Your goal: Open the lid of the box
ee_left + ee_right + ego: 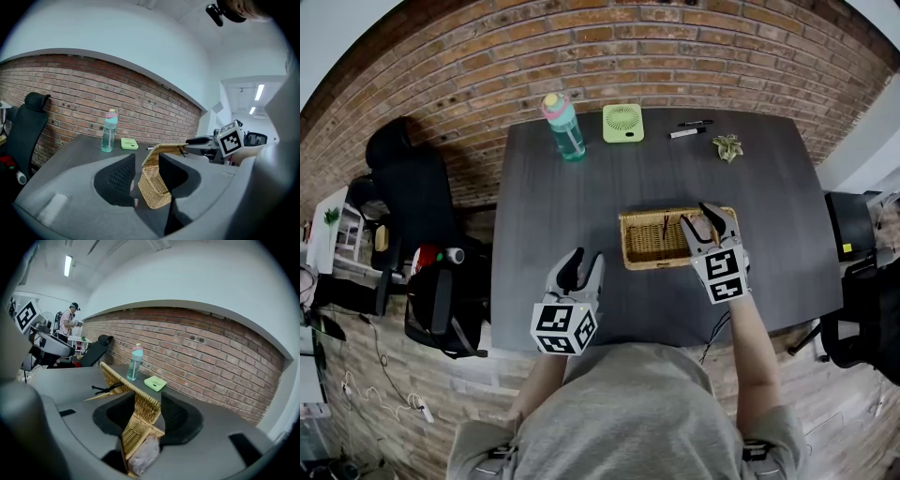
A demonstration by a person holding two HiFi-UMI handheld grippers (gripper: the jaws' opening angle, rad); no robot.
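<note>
The right gripper (147, 416) has its jaws spread wide around the free edge of the wicker lid (136, 401), which stands tilted up between them. I see no pad pressing on it, so it looks propped rather than pinched. The lid is thin woven cane, probably light and a little springy, rough enough not to slip, and best taken by its stiffer rim. The wicker box (652, 242) sits right of centre on the dark table (581, 187). The left gripper (583, 257) hovers well apart, open and empty.
</note>
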